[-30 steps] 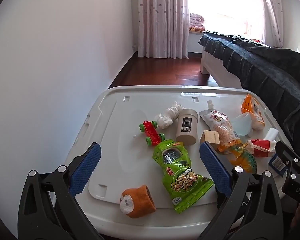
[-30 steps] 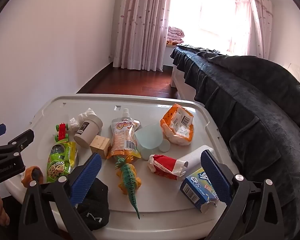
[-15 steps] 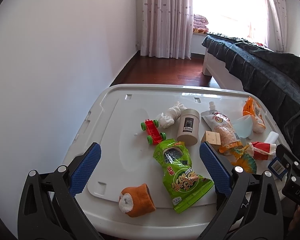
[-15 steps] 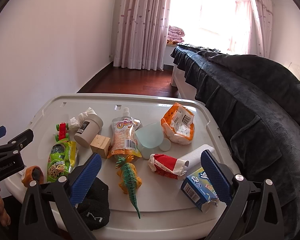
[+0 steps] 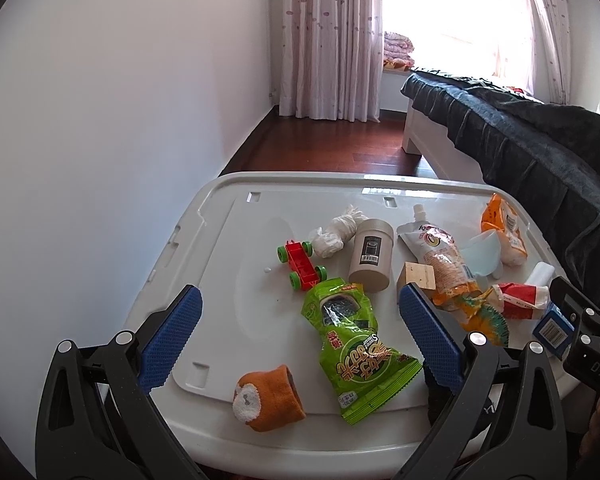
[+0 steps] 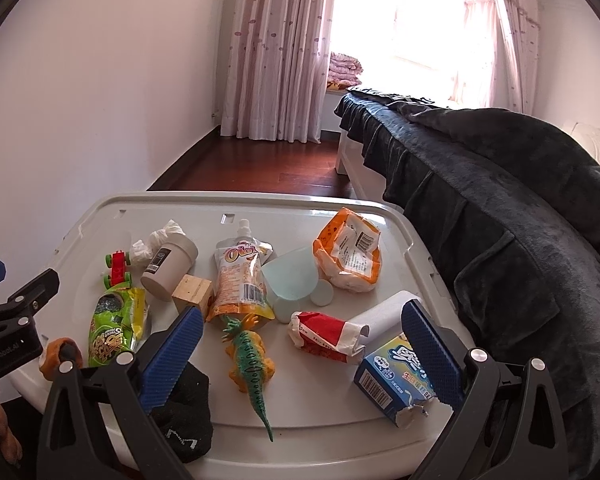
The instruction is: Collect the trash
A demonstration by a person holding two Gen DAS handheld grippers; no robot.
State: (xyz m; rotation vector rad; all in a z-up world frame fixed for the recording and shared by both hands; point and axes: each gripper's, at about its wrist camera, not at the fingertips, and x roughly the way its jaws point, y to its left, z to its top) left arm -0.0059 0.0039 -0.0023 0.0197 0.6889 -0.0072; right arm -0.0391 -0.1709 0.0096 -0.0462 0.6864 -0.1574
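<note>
- Both tools hover above the near edge of the white bin lid (image 5: 228, 240), and nothing is gripped: the left gripper (image 5: 300, 338) has its blue pads spread wide, and so does the right gripper (image 6: 300, 344).
- Trash and keepers lie mixed together on the lid. The green snack bag (image 5: 354, 344) sits right between the left tool's fingers, flat, its torn end pointing toward the person.
- On the right side, the torn blue carton (image 6: 396, 376) lies just beside the right tool's outer pad, with the red-and-white wrapper (image 6: 324, 334) next to it; the orange pouch (image 6: 240, 276) and orange bag (image 6: 348, 260) lie farther back.
- I'd guess the first pick is only starting. For the green bag, I'd come down over its narrow crinkled middle and pinch a raised fold, since a flat foil bag slips easily.
- Care is needed near the orange plush toy (image 5: 268, 398) and the red toy car (image 5: 300, 264), which sit close to the bag; they look like keepers.
- The toy dinosaur (image 6: 250, 360) touches the pouch's bottom edge, so dragging that pouch could pull it along.
- No bin or trash bag shows in either view.
</note>
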